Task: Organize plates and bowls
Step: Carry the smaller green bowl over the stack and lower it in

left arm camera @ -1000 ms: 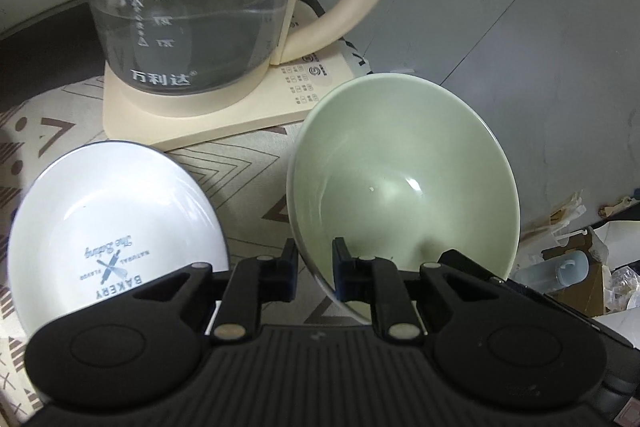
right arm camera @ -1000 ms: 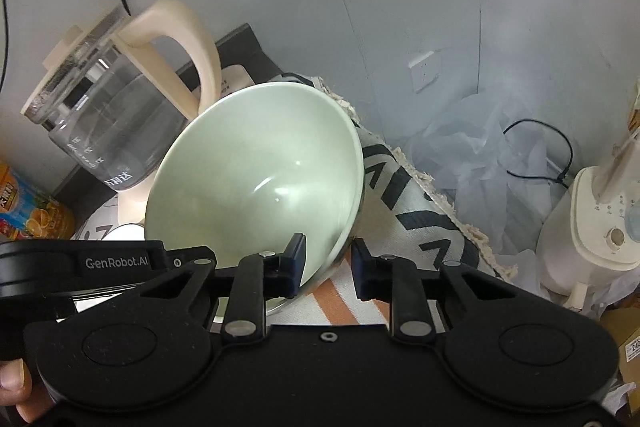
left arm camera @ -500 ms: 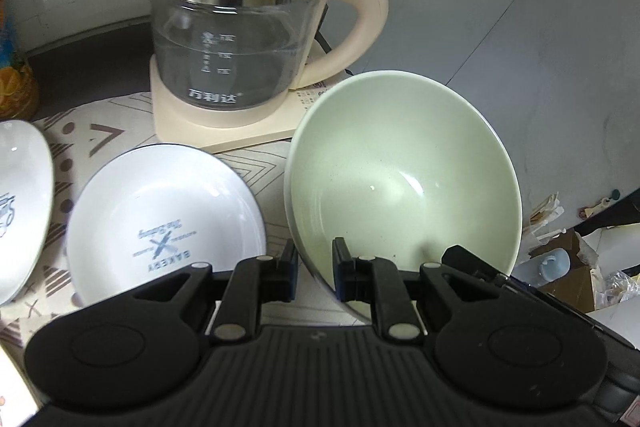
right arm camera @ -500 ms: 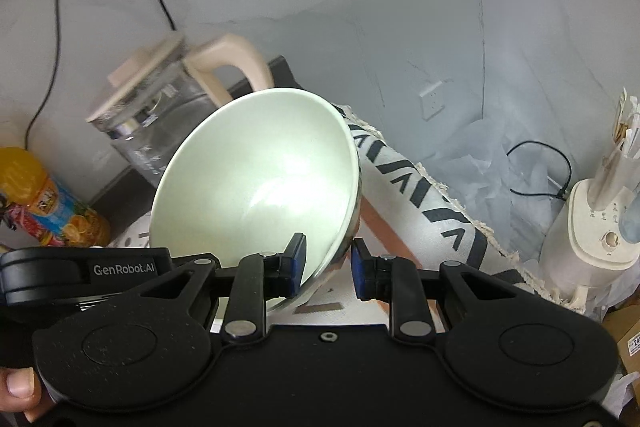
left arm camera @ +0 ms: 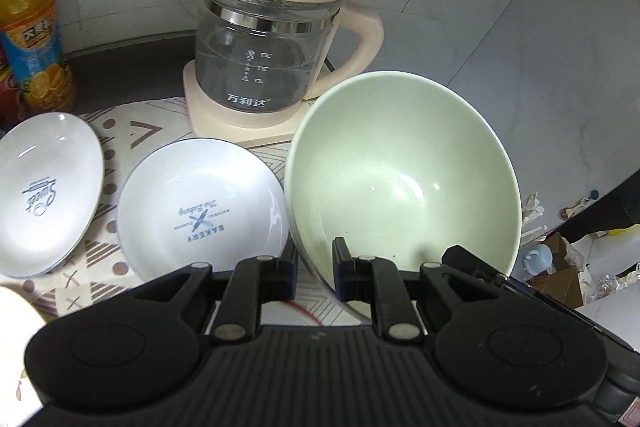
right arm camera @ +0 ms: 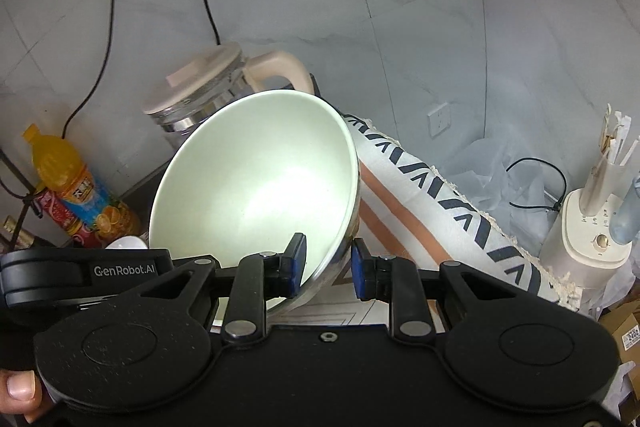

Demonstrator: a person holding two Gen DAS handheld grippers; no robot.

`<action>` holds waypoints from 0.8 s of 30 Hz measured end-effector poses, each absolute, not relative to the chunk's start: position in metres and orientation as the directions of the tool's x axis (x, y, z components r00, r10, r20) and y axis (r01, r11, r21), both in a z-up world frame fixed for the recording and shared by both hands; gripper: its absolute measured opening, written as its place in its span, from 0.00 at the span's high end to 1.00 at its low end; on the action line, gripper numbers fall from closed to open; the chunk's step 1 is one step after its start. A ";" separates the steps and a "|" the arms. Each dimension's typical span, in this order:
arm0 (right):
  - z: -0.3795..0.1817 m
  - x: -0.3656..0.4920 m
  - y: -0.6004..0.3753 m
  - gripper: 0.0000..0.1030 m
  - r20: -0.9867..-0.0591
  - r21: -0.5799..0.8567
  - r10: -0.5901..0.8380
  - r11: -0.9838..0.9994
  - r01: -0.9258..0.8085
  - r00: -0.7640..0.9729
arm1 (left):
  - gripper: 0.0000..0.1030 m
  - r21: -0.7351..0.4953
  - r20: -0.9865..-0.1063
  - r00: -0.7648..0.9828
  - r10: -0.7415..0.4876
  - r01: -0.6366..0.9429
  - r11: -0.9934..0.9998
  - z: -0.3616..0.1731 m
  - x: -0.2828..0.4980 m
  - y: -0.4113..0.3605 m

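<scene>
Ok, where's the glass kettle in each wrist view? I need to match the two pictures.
Left wrist: glass kettle stands top centre on its cream base, behind the green bowl.
Right wrist: glass kettle sits left of centre, mostly hidden behind the green bowl; lid and handle show.
Shared landmark: the orange drink bottle, left of the kettle.

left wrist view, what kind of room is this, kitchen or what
Probably a home kitchen or dining corner, rather cluttered. A glass electric kettle stands on its base on a patterned cloth, two white plates lie beside it, and an orange drink bottle stands against the tiled wall.
</scene>
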State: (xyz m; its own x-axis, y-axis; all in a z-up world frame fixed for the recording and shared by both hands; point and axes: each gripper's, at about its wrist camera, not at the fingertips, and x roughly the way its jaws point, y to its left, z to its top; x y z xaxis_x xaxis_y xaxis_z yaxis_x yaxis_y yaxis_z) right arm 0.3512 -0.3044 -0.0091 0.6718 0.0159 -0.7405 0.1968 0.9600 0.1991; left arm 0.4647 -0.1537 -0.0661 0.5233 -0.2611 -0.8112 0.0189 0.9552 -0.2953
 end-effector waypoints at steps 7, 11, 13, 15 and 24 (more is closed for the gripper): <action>0.002 0.326 -0.286 0.77 -0.726 0.186 0.006 0.965 0.188 0.687 | 0.85 -0.307 -0.801 0.534 -0.271 0.024 0.952 -0.057 0.434 -0.137; 0.006 0.311 -0.277 0.77 -0.726 0.179 0.003 0.966 0.184 0.688 | 0.85 -0.313 -0.795 0.541 -0.274 0.020 0.949 -0.055 0.416 -0.127; 0.006 0.304 -0.271 0.77 -0.727 0.174 0.002 0.968 0.181 0.687 | 0.85 -0.314 -0.794 0.543 -0.273 0.018 0.949 -0.054 0.407 -0.123; 0.007 0.297 -0.265 0.77 -0.728 0.169 0.002 0.969 0.178 0.685 | 0.85 -0.316 -0.795 0.542 -0.272 0.012 0.949 -0.054 0.400 -0.118; 0.001 0.273 -0.245 0.77 -0.742 0.157 0.014 0.976 0.153 0.670 | 0.85 -0.314 -0.808 0.530 -0.258 -0.017 0.949 -0.063 0.372 -0.102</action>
State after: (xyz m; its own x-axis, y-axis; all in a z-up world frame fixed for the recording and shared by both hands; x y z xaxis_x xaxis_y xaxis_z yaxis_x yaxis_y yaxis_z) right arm 0.2733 -0.2450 0.0013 0.6699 0.0139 -0.7423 0.1532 0.9757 0.1565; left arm 0.3718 -0.1016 -0.0631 0.5297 -0.2580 -0.8080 -0.0168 0.9492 -0.3142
